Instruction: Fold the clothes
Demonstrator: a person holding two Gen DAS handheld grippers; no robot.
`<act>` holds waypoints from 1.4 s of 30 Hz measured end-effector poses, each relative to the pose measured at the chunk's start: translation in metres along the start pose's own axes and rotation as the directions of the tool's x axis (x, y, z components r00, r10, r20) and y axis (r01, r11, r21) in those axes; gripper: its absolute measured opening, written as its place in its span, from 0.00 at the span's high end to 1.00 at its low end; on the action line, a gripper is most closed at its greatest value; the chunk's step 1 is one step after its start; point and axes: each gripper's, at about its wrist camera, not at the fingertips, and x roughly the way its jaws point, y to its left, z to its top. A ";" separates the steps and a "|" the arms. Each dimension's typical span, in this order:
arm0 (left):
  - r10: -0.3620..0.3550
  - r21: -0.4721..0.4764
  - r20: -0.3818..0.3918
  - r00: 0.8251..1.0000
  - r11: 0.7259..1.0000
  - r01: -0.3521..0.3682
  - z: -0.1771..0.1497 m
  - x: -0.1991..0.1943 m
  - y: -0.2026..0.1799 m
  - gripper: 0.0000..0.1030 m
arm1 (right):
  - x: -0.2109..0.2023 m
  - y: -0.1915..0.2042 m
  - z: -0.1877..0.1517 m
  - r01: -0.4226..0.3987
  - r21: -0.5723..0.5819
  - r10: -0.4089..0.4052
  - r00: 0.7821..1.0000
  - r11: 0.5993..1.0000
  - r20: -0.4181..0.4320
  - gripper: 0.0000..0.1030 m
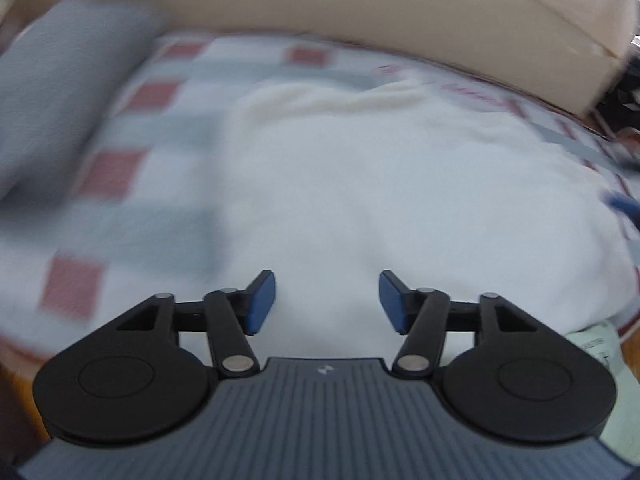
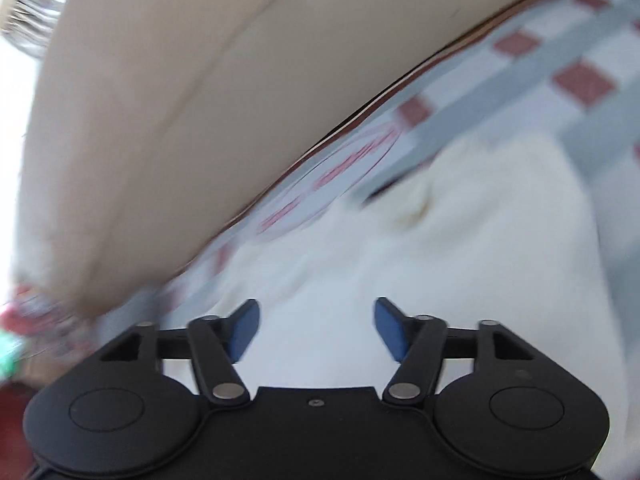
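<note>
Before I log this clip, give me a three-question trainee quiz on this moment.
1. True or false: the left gripper holds the white garment.
2. What lies under the garment? A) bare wood B) checked cover C) metal tray
3. Fill in: the right gripper has its fingers ____.

Key: 1 false, both grippers are open with nothing between the fingers; 2 B, a cover with red squares and grey bands; 3 open, above the white garment.
</note>
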 end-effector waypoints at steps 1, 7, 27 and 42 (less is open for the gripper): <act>0.007 -0.056 -0.029 1.000 0.998 -0.009 -0.005 -0.001 0.017 0.44 | -0.012 -0.001 -0.017 0.008 -0.019 -0.008 1.000 1.000 -0.014 0.31; -0.195 -0.387 -0.040 0.980 0.907 0.165 -0.027 -0.005 0.081 0.44 | -0.034 -0.028 -0.068 0.194 0.011 -0.193 0.980 0.981 -0.053 0.31; -0.256 -0.522 0.183 0.949 0.793 0.314 -0.049 0.026 0.069 0.44 | -0.053 -0.092 -0.082 0.342 0.273 -0.386 0.914 0.899 0.126 0.31; -0.050 -0.359 0.371 0.927 0.913 0.193 -0.028 -0.012 0.040 0.89 | -0.060 -0.085 -0.051 0.120 0.160 -0.174 0.907 0.980 0.384 0.82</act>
